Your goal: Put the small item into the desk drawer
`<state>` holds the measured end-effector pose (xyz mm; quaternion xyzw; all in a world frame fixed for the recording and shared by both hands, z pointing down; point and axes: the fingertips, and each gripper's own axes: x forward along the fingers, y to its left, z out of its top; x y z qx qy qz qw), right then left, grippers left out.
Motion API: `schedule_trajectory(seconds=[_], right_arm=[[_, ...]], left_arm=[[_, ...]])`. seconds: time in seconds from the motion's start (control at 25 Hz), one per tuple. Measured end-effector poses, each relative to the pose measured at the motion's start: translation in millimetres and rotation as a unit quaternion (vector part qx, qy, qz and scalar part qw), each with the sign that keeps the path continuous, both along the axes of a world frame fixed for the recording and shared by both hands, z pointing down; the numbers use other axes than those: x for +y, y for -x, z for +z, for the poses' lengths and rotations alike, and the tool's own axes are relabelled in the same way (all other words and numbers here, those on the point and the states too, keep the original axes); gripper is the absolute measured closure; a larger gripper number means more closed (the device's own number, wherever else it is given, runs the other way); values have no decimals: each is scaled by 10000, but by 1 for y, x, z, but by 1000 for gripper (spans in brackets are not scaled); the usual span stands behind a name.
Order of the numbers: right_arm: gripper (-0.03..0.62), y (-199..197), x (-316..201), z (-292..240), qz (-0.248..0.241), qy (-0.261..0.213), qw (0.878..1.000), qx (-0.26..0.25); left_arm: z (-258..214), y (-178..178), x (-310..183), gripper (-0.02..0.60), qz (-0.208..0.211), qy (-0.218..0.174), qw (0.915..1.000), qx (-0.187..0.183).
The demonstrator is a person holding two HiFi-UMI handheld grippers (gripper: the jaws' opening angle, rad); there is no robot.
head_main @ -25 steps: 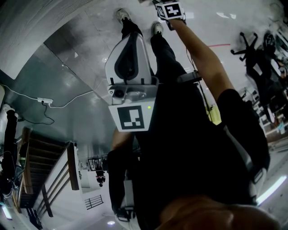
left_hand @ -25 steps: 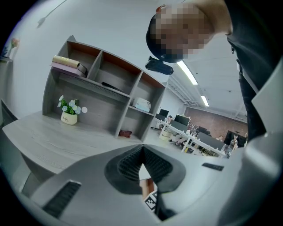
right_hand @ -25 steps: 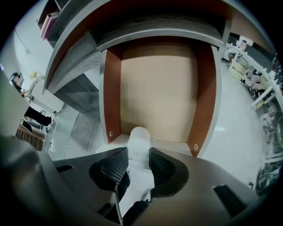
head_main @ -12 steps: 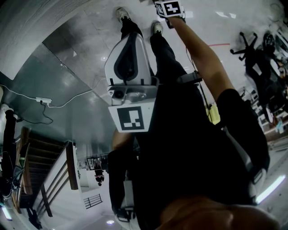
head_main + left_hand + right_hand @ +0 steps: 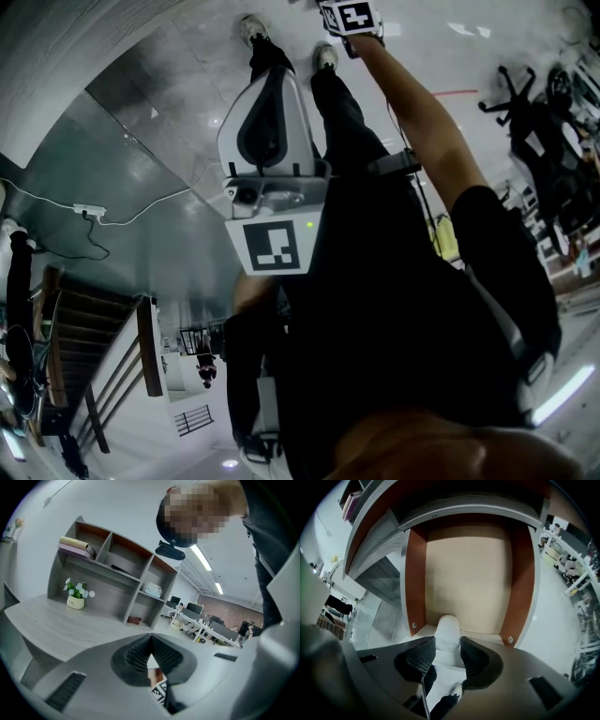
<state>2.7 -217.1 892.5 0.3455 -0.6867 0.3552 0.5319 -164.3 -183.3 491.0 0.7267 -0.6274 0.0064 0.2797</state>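
In the right gripper view my right gripper (image 5: 447, 643) is shut on a small white rounded item (image 5: 447, 629), its ribbed pads pressing on both sides. It hangs over the open desk drawer (image 5: 466, 573), which has a tan bottom, reddish-brown side walls (image 5: 414, 583) and nothing inside. In the head view only the right gripper's marker cube (image 5: 352, 17) shows at the top edge, at the end of an outstretched arm. My left gripper (image 5: 277, 77) is held close to the body; in its own view the left gripper (image 5: 151, 640) has its pad tips together with nothing held.
The left gripper view shows the grey desk top (image 5: 61, 625), a shelf unit (image 5: 112, 573) with books and a flower pot (image 5: 75, 596). On the floor lie a power strip with cable (image 5: 94, 211); office chairs (image 5: 525, 112) stand at the right.
The right gripper's marker cube has crept slightly toward the top edge of the head view. The left gripper has hardly moved.
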Motion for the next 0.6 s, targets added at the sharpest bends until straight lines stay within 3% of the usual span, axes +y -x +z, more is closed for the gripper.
schedule_trajectory(seconds=[0.6], right_arm=[[407,-1,2,-35,33,-183,9995,-268]], left_arm=[[-27,-22,10,588,33,-192,9998,-93]])
